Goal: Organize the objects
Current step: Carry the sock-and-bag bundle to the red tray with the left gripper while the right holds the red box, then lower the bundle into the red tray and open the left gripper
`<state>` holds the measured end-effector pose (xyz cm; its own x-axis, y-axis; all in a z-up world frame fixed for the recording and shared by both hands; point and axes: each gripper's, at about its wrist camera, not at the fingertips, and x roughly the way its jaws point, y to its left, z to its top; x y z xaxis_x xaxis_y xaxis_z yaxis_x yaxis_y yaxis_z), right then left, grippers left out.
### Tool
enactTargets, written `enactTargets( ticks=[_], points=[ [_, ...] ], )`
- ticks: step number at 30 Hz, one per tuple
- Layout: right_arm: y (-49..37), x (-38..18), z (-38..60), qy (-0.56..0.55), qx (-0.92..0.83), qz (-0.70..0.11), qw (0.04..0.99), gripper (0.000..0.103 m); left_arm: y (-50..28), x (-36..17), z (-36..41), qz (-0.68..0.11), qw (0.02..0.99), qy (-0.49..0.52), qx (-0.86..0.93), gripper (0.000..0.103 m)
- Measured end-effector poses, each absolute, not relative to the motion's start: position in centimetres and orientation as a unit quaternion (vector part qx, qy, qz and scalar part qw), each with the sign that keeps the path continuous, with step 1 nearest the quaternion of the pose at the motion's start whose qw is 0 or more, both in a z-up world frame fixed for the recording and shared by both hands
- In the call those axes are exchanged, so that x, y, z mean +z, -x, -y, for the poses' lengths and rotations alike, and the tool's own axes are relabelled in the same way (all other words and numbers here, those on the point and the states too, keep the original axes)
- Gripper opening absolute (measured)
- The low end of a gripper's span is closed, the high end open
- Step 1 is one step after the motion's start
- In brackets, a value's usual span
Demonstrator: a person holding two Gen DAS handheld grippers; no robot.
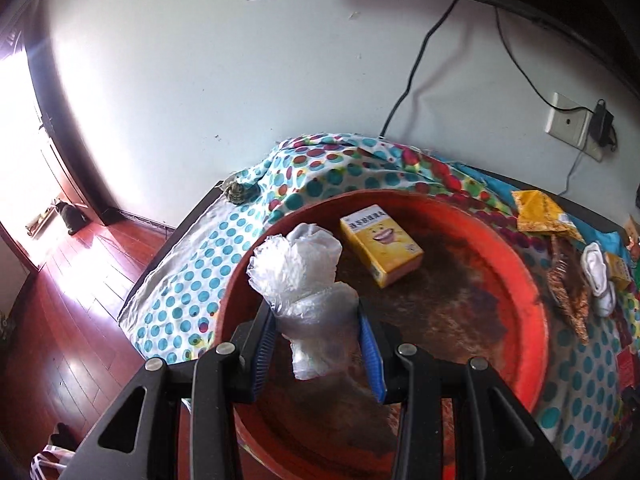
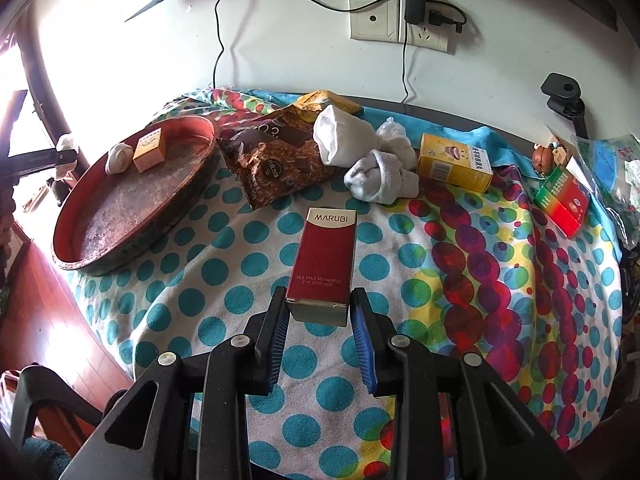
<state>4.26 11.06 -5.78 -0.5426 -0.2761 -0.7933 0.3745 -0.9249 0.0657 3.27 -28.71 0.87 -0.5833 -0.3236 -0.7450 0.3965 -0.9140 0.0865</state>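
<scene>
My left gripper (image 1: 314,312) is shut on a crumpled clear plastic bag (image 1: 296,276), which it holds over the near left part of the round red tray (image 1: 532,280). A yellow carton with a smiling mouth (image 1: 384,246) lies in the tray beyond the bag. My right gripper (image 2: 319,300) is shut on the near end of a dark red MARUBI box (image 2: 326,256), which points away over the dotted cloth (image 2: 240,300). From the right wrist view the tray (image 2: 120,264) is at the far left. It holds the yellow carton (image 2: 149,151) with a pale round bundle (image 2: 118,158) beside it.
Behind the red box lie a brown snack packet (image 2: 276,156), white socks (image 2: 376,160), a second yellow carton (image 2: 456,162) and a red-green box (image 2: 564,200). Cables hang from a wall socket (image 2: 376,20). The table ends at the left above a wooden floor (image 1: 80,280).
</scene>
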Motion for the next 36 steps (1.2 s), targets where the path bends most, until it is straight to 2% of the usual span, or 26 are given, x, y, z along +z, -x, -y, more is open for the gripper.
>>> enactTargets(
  ticks=[11, 27, 36],
  points=[
    [-4.2, -6.0, -10.2, -0.447, -0.874, -0.064, 0.182, 0.029, -0.1, -3.4, 32.6, -0.042, 0.19, -0.453, -0.87, 0.039],
    [-4.2, -6.4, -8.3, -0.454, -0.869, -0.079, 0.178, 0.029, 1.9, -5.4, 33.7, -0.029, 0.154, -0.476, -0.865, 0.041],
    [-4.3, -6.7, -7.4, -0.458, -0.865, -0.093, 0.181, 0.026, 2.0, -6.6, 34.0, -0.012, 0.179, -0.488, -0.854, 0.042]
  ],
)
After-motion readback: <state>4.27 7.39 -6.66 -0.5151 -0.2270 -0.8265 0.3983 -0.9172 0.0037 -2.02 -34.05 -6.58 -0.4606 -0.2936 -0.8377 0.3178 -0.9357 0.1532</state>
